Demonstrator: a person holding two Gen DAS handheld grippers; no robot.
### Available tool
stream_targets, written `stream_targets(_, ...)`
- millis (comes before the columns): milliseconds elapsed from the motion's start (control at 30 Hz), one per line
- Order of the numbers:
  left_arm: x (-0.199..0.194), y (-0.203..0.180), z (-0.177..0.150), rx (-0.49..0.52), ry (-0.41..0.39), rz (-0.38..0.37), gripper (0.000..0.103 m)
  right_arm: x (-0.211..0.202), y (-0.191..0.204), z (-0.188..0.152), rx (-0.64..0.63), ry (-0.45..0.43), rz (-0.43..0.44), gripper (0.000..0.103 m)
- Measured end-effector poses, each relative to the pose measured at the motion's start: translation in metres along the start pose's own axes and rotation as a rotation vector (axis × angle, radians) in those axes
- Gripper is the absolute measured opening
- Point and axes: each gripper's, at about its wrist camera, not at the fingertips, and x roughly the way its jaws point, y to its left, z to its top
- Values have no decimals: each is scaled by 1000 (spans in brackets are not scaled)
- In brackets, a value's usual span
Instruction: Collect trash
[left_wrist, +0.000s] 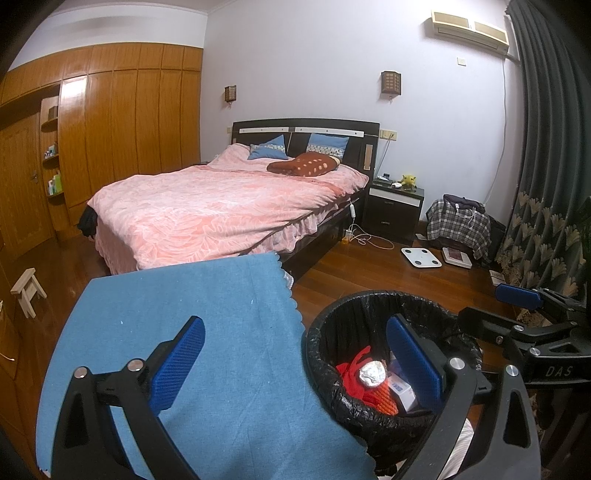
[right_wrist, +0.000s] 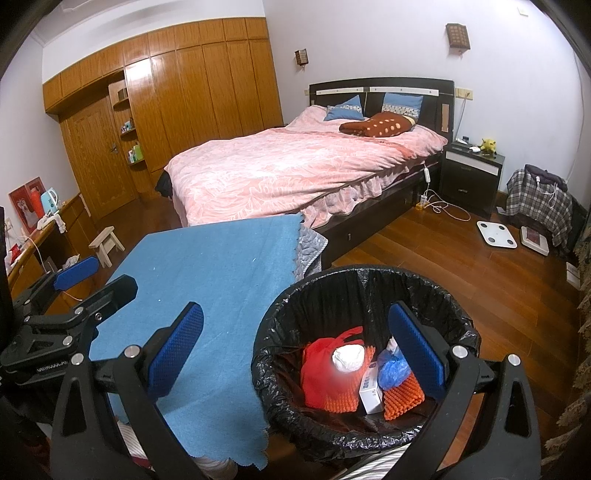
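A black-lined trash bin (left_wrist: 314, 350) (right_wrist: 266, 332) stands right of a table under a blue cloth (left_wrist: 192, 332) (right_wrist: 221, 277). In it lie a red bag (right_wrist: 317, 365), a crumpled foil ball (left_wrist: 371, 374) (right_wrist: 347, 356), a white box (right_wrist: 371, 393), a blue wrapper (right_wrist: 393, 371) and orange foam netting (right_wrist: 402, 398). My left gripper (left_wrist: 299, 365) is open and empty, straddling the bin's left rim. My right gripper (right_wrist: 301, 358) is open and empty above the bin. The right gripper also shows in the left wrist view (left_wrist: 517, 299); the left gripper also shows in the right wrist view (right_wrist: 77, 273).
A bed with a pink cover (right_wrist: 295, 166) stands behind the table. A nightstand (right_wrist: 471, 173), white scale (right_wrist: 496, 232), plaid clothes pile (right_wrist: 539, 203) and cables lie on the wood floor at right. A small stool (right_wrist: 107, 243) and desk (right_wrist: 37, 236) are at left.
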Motion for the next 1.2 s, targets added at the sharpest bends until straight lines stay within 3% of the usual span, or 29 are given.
stream_targets(1200,1,3,-10,-2,12,-1,97,0,6,-2,2,5,1,98)
